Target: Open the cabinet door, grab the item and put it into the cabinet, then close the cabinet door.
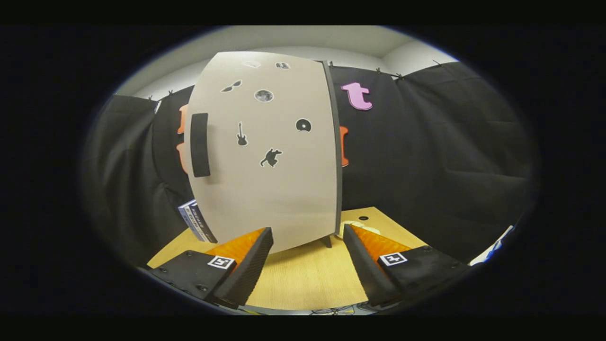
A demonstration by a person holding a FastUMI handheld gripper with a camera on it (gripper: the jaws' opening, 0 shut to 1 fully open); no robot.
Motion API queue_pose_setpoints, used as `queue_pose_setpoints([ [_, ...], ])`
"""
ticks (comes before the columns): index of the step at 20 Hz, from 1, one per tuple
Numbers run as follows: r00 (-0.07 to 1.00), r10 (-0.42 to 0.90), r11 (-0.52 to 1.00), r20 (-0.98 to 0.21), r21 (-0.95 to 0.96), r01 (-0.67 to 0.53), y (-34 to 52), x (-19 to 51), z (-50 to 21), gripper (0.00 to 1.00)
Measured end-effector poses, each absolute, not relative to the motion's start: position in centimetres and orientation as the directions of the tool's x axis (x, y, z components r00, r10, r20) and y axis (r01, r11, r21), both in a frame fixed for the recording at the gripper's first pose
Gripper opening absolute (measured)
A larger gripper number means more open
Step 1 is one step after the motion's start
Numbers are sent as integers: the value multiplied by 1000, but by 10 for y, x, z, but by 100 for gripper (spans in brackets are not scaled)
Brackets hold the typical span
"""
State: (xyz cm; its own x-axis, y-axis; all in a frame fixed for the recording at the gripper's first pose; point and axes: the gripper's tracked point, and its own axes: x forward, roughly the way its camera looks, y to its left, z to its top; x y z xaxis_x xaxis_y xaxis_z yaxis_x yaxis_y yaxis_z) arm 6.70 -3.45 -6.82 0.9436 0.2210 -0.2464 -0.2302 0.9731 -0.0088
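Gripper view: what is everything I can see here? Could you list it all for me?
Beige cabinet door: one, pale beige, shut, standing just beyond the fingers.
Black bar handle: one, black, upright near the door's left edge.
Small dark stickers: several, black or grey, scattered over the door front; a guitar and an animal shape can be made out.
Book-like item with a dark blue striped cover: one, leaning at the cabinet's lower left.
Pale object: one, whitish, on the table at the cabinet's lower right; too hidden to identify.
Light wooden table: one, under everything.
Gripper: one, fingers spread apart, holding nothing, pointing at the door's bottom.
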Motion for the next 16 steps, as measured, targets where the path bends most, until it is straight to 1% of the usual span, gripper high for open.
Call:
queue_pose_setpoints([
  [6,950,214,974,-227,-20,-224,-47,68,-45,96],
  [13,956,238,967,-174,-45,-249,-54,63,2,96],
  [16,954,256,962,-158,-54,-268,-55,56,10,96],
])
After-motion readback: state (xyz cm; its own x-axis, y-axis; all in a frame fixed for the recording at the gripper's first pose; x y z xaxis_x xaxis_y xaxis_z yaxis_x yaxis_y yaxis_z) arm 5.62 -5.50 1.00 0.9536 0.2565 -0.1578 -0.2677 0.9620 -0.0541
